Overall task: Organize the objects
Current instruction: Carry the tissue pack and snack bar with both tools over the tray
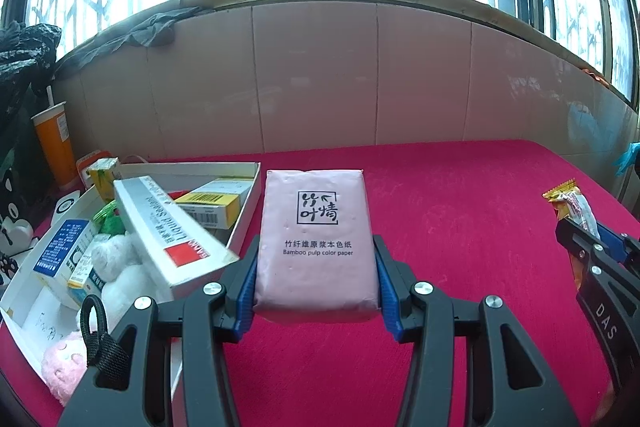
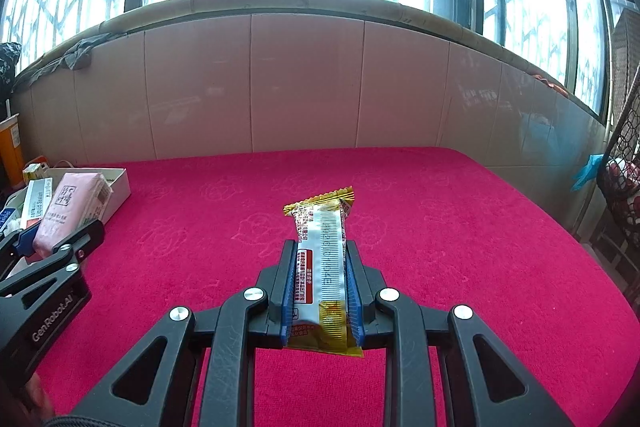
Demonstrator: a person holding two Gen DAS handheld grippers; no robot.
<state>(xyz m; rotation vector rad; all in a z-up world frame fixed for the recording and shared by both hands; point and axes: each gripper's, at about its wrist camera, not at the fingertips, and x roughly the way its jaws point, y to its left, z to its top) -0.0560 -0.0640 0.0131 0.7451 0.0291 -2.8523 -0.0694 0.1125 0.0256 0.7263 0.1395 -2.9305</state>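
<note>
My left gripper is shut on a pink tissue pack with black print, held above the red cloth just right of a white box. The box holds several small cartons, a green wrapper and white plush toys. In the right wrist view the same pink tissue pack shows at the far left, with the left gripper around it. My right gripper is shut on a yellow-and-white snack bar, its blue pads pressing both sides. The snack bar and the right gripper appear at the right edge of the left wrist view.
A red cloth covers the table. An orange paper cup with a straw stands at the back left beside a black bag. A tiled wall under windows runs behind. A wire basket sits at the far right.
</note>
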